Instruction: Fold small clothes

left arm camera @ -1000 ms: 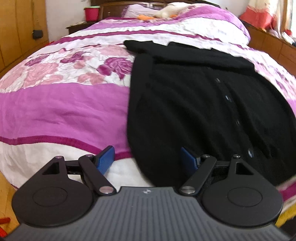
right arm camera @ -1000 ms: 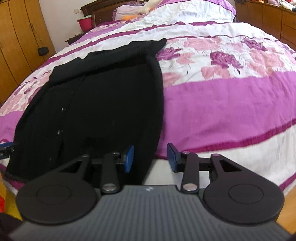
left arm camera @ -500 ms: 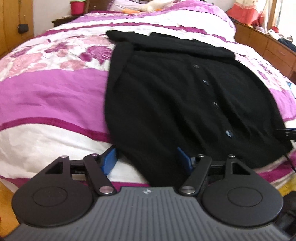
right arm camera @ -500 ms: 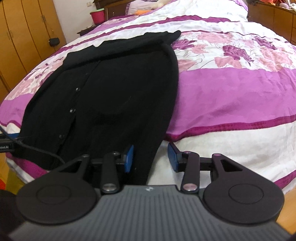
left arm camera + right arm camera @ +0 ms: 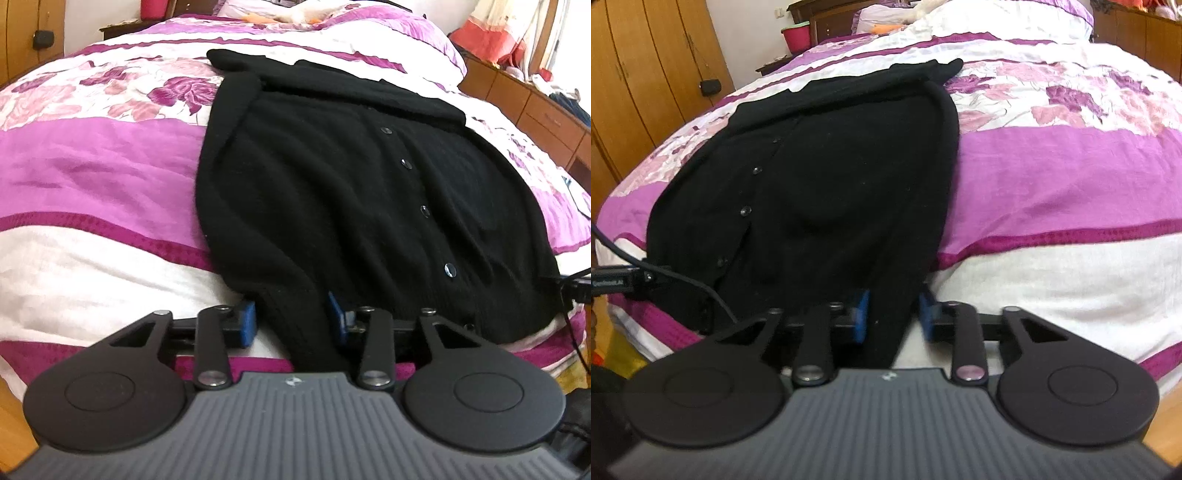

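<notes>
A: Left wrist view first. The black knitted button-front cardigan (image 5: 351, 192) lay spread flat on the purple, white and rose-patterned quilted bedspread (image 5: 92, 177), hem towards the camera.

B: And the left gripper (image 5: 291, 321)?

A: Right at the cardigan's near hem corner. Its jaws had just been closing, knit between the blue pads (image 5: 246, 322), but a gap still showed on the left side, so not yet clamped.

B: Over to the right wrist view!

A: Same cardigan (image 5: 827, 177), its buttons left of centre here. The right gripper (image 5: 892, 319) sat at the hem's other corner, jaws just closed in on the dark fabric edge, pinching it. A black cable (image 5: 683, 284) crossed the cardigan's left hem.
</notes>
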`<action>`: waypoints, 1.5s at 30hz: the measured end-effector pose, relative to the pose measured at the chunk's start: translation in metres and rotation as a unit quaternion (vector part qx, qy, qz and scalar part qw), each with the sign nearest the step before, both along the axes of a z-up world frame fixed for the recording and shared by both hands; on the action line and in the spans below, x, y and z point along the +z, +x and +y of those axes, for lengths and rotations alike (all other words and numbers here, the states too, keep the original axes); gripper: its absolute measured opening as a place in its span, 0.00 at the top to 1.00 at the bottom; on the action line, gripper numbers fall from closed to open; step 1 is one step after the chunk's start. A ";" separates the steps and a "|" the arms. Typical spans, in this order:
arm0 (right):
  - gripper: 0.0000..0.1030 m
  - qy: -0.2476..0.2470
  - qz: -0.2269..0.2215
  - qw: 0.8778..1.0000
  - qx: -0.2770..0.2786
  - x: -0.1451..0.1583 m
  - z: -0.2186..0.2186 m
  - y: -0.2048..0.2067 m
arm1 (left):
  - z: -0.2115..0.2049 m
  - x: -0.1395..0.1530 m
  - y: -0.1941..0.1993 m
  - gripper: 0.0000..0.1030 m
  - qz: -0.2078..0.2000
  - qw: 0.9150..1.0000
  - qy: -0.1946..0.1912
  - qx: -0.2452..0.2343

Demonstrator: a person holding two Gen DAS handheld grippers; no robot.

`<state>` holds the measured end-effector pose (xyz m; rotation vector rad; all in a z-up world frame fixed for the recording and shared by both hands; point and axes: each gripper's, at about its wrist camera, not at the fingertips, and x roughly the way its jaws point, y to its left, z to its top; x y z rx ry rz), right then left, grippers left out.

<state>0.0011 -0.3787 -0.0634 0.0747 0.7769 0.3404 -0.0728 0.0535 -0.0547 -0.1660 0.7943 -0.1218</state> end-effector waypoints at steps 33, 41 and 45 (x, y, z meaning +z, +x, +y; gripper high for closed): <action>0.91 0.260 -0.187 0.946 -0.059 0.107 -0.029 0.058 | 0.026 0.141 0.036 0.90 -0.208 0.956 -0.165 0.128; 0.91 0.281 -0.211 0.931 -0.096 0.122 -0.023 0.112 | 0.016 0.174 0.093 0.90 -0.231 0.942 -0.164 0.180; 0.91 0.269 -0.228 0.929 -0.110 0.128 -0.016 0.143 | 0.014 0.182 0.130 0.90 -0.237 0.939 -0.154 0.194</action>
